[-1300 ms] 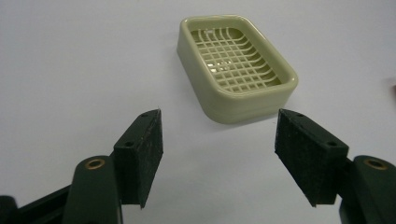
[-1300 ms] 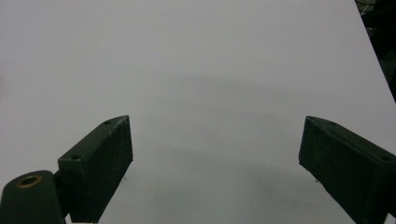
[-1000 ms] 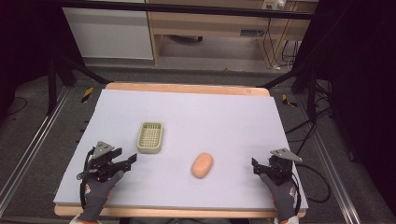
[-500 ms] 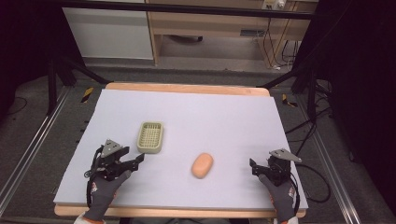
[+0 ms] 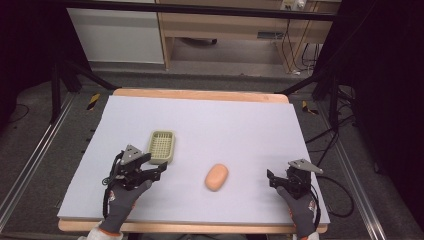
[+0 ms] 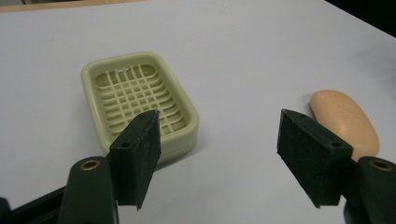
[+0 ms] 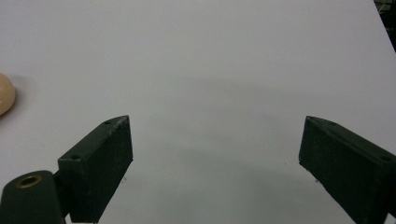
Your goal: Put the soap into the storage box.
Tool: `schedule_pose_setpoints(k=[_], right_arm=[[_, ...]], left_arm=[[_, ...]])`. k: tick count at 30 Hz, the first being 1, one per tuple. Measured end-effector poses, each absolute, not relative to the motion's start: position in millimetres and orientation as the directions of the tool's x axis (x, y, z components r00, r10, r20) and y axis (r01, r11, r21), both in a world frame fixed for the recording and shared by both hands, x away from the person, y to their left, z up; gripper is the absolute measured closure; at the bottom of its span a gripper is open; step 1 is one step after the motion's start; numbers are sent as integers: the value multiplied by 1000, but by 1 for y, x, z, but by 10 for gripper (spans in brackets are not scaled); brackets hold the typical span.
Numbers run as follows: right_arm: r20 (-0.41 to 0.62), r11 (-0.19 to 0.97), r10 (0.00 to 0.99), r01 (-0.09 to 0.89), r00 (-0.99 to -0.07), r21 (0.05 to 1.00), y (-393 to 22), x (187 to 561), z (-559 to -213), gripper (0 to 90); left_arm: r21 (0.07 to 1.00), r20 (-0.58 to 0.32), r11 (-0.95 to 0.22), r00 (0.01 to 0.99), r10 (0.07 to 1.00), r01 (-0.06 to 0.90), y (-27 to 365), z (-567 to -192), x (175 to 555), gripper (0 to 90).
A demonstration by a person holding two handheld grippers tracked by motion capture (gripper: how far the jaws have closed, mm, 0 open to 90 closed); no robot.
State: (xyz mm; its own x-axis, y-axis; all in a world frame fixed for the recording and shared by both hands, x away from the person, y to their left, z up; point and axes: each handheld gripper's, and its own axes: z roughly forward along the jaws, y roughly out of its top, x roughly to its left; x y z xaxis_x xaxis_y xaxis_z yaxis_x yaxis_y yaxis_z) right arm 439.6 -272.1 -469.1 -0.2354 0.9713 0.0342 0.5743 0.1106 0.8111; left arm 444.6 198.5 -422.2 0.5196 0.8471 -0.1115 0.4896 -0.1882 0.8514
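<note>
Near the front-left part of the bench, the left claw hangs just above the surface with its jaws spread wide and nothing between them, its tips just short of the front end of the pale green soap dish. From the left gripper view, the dish lies open side up with its slatted floor bare, partly behind one pad, while the peach soap bar lies off toward the other pad, flat on the bench and apart from the dish. That framing suggests the claw is lined up to choose between the two, most likely to steady or take the dish, or to swing across for the soap. On the high view the soap bar rests nearer the front edge, about midway between the two hands. By the front-right corner the right claw is likewise wide open and empty, pointing toward the soap, seemingly waiting at a ready distance.
</note>
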Motion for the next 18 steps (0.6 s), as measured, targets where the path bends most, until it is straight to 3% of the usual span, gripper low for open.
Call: schedule_pose_setpoints(k=[18], right_arm=[[32, 106, 973, 570, -227, 815, -271, 440, -469, 92]], left_arm=[[861, -118, -199, 564, 817, 468, 158, -412, 456, 293]])
